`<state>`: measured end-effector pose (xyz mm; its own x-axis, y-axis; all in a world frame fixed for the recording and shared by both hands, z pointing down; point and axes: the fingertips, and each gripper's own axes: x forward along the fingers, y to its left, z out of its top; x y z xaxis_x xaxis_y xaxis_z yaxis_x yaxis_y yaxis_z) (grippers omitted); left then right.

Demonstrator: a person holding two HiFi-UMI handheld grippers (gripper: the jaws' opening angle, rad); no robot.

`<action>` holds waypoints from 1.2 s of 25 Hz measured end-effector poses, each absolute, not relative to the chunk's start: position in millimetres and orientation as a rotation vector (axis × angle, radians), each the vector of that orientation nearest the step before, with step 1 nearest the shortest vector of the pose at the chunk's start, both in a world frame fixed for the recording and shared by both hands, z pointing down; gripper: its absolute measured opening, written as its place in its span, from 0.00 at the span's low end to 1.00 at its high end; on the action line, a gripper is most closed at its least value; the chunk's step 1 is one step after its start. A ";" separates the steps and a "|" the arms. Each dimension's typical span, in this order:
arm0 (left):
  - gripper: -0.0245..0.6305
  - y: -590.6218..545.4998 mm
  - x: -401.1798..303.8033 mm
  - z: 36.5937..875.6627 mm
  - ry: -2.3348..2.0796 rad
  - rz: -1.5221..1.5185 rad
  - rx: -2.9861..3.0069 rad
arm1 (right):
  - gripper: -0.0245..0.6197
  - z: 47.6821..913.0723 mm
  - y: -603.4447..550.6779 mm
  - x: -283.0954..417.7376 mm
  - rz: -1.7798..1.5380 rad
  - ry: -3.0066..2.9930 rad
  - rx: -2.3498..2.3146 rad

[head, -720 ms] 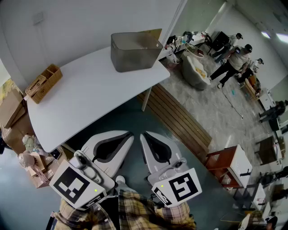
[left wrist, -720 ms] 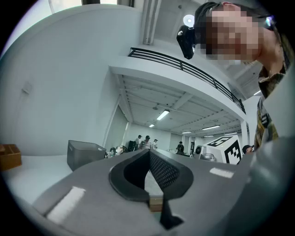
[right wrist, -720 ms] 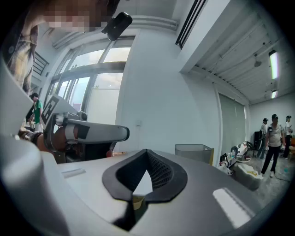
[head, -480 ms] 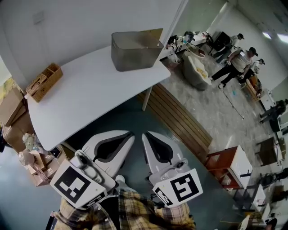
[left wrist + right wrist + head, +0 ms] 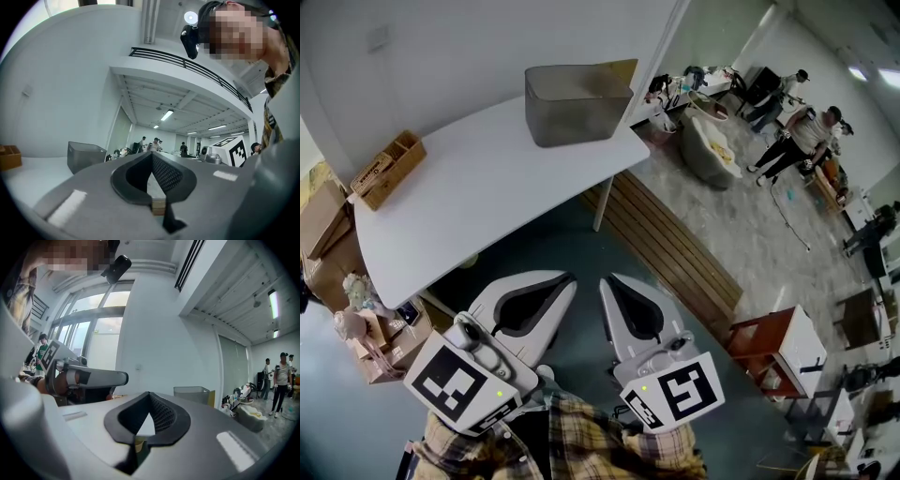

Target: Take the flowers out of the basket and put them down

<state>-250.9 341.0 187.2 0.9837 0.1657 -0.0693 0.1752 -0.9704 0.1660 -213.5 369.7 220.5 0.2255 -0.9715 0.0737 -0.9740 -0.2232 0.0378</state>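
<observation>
A grey mesh basket (image 5: 577,103) stands at the far right corner of the white table (image 5: 487,206); no flowers show in it from here. My left gripper (image 5: 569,278) and right gripper (image 5: 604,280) hang side by side in front of the table's near edge, over the floor. Both are shut with nothing between the jaws. In the left gripper view the basket (image 5: 86,157) sits far beyond my left gripper (image 5: 151,153). The right gripper view has the basket (image 5: 192,394) past my right gripper (image 5: 149,393).
A small wooden box (image 5: 389,171) sits at the table's left end. Cardboard boxes (image 5: 328,244) with pale bundles lie on the floor at the left. A wooden bench (image 5: 666,248) runs along the right of the table. Several people (image 5: 797,131) stand far right.
The view has shifted slightly, so the basket and table sit a little further left. Both grippers stay shut and nearly in place. The people in the background have walked on.
</observation>
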 end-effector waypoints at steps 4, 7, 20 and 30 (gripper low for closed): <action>0.06 347.0 -240.7 190.4 0.261 -0.070 2.960 | 0.05 224.9 376.8 -203.8 0.059 -1.905 2.402; 0.06 336.1 -228.4 185.3 0.265 -0.067 2.966 | 0.05 223.1 369.4 -192.9 0.066 -1.898 2.411; 0.06 259.0 -136.6 184.5 0.313 -0.076 2.961 | 0.05 229.0 300.1 -108.4 0.094 -1.859 2.420; 0.06 173.9 -54.1 183.5 0.328 -0.078 2.972 | 0.05 228.3 218.7 -26.0 0.083 -1.840 2.431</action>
<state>-54.1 173.9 183.5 0.9747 0.2128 -0.0681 0.2206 -0.9647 0.1438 -26.0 218.7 228.3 0.2721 -0.9572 0.0987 -0.9622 -0.2694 0.0400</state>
